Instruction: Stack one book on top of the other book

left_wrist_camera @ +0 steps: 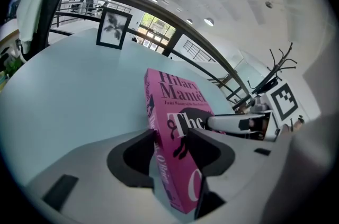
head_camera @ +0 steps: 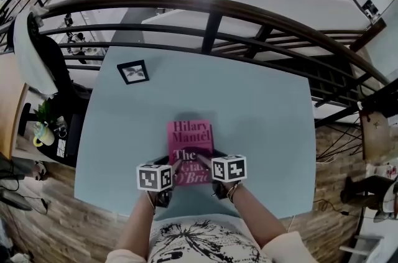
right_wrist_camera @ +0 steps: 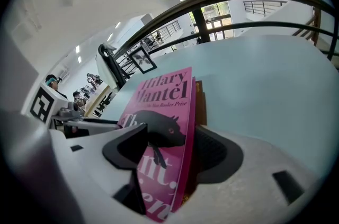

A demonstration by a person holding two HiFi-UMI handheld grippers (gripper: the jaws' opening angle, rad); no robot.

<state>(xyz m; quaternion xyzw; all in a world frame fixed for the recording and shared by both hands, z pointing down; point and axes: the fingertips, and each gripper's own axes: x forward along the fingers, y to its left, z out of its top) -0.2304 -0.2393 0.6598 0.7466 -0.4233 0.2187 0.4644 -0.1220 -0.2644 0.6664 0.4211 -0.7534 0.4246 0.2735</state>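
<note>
Head view shows a pink book (head_camera: 189, 147) lying flat on the light blue table (head_camera: 267, 106), close to your side of it. You hold a pair of tongs in each hand. Your left tongs (head_camera: 175, 166) are at the book's near left corner. Your right tongs (head_camera: 203, 160) are at its near right corner. Both point down and away from you.

The left gripper view looks right along your left tongs (left_wrist_camera: 172, 135). They are closed on the pink book (left_wrist_camera: 177, 98). One pad sits against the spine and the other presses on the front cover. Your right tongs (left_wrist_camera: 238, 123) reach onto the cover from the other side.

The right gripper view shows your right tongs (right_wrist_camera: 168, 138) standing wide apart. The pink book (right_wrist_camera: 164, 96) is between the jaws. A second book (right_wrist_camera: 201, 98), brownish, lies right under it, so the pink book is on top. One pad is at the cover. A dark gap shows between the books and the other pad, so these tongs are not squeezing anything.

A small black picture frame (head_camera: 133, 71) stands on the far left part of the table, well apart from the books. A dark curved railing (head_camera: 211, 16) runs behind the table.
</note>
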